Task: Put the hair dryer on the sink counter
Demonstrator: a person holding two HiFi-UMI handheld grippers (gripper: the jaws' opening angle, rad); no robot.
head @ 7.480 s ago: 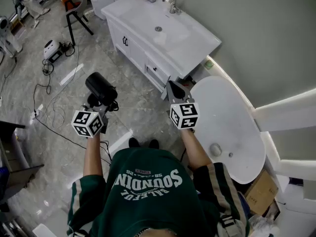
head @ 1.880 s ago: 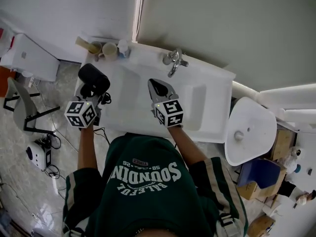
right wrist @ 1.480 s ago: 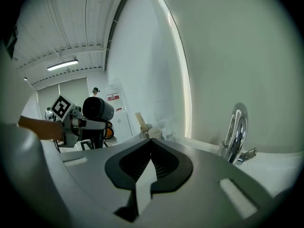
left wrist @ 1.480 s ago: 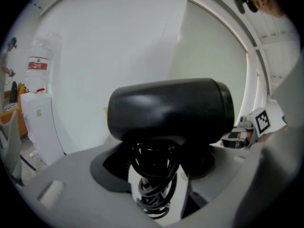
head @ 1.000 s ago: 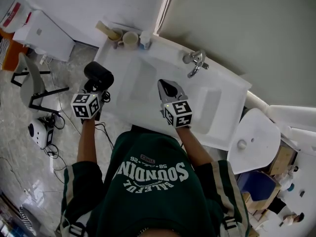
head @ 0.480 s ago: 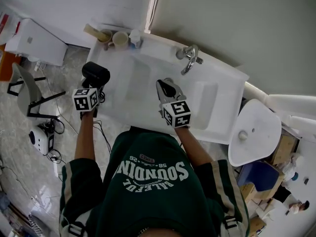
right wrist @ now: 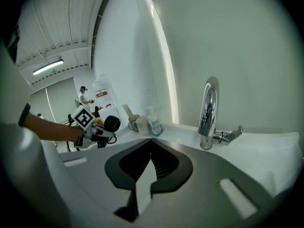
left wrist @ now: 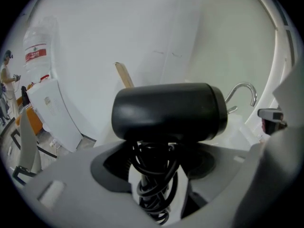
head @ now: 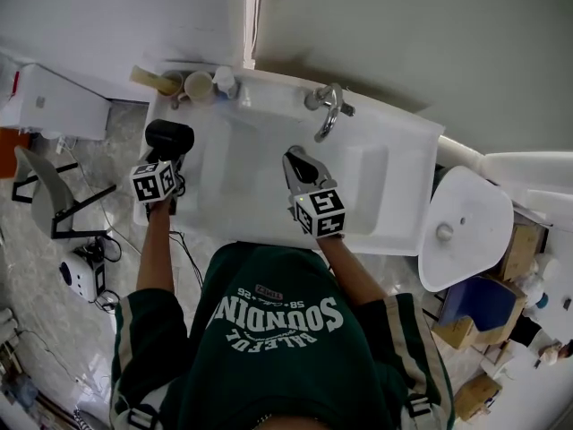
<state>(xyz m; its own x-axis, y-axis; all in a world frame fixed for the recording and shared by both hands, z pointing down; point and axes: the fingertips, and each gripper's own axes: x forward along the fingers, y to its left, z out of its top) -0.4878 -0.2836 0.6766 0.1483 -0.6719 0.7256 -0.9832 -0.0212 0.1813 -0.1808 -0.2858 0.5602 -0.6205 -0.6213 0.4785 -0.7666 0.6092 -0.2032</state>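
Jaws of the left gripper (left wrist: 156, 172) clamp on the cord-wrapped handle of the hair dryer (left wrist: 168, 112), opened only as wide as that handle. The handle runs along the jaws, and the black barrel lies crosswise above them, its long axis level. From the head view, the hair dryer (head: 168, 138) hangs over the left end of the sink counter (head: 394, 195), near the cups (head: 197, 85); whether it touches the counter cannot be told. One round end of the barrel faces the basin side. The right gripper (head: 294, 159) has its jaws closed together with nothing between them, over the basin near the faucet (head: 327, 110).
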